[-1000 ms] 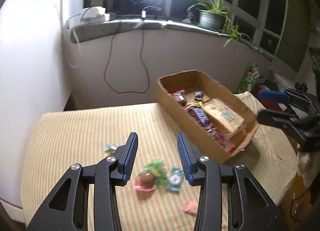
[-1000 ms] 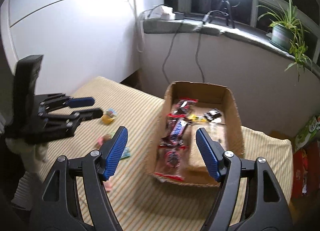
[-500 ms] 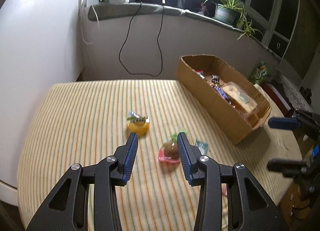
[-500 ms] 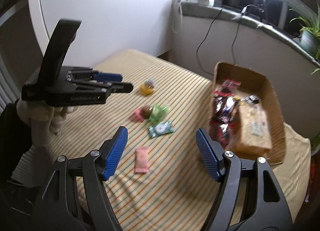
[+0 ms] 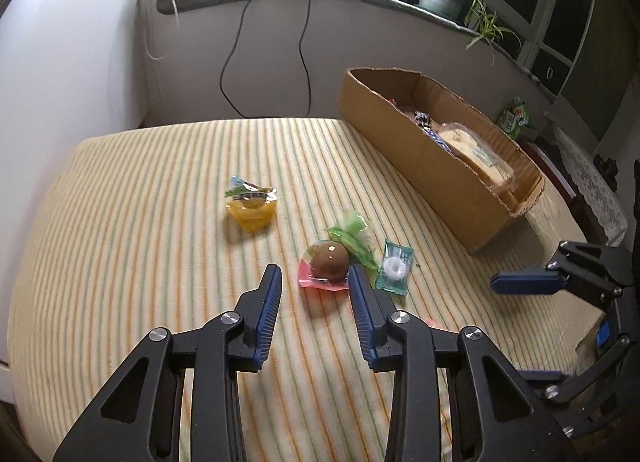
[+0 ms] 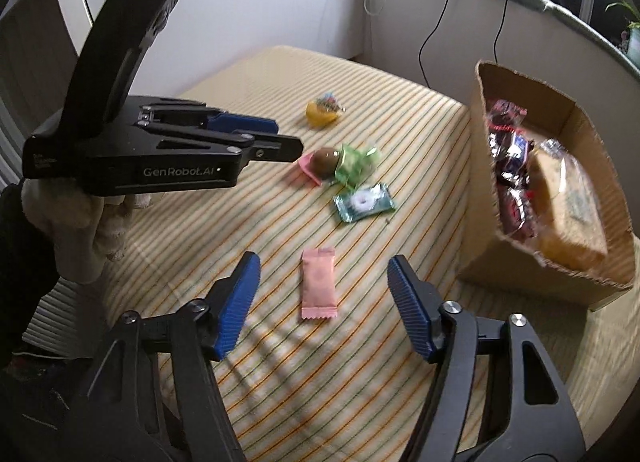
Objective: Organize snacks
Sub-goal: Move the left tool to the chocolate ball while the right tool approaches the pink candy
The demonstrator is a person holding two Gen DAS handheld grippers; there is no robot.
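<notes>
Snacks are lying loose on the striped tabletop, and the left gripper is hanging with its jaws open and empty just short of the brown jelly cup — I'd say it ought to come down square so one pad lands on each side of the dome, not on the flat pink rim, which looks likely to slip. The right gripper, jaws wide and holding nothing, is sitting over the pink sachet. Glossy and crinkly, the green wrapper is touching the cup while the cardboard box is waiting half full to the right.
</notes>
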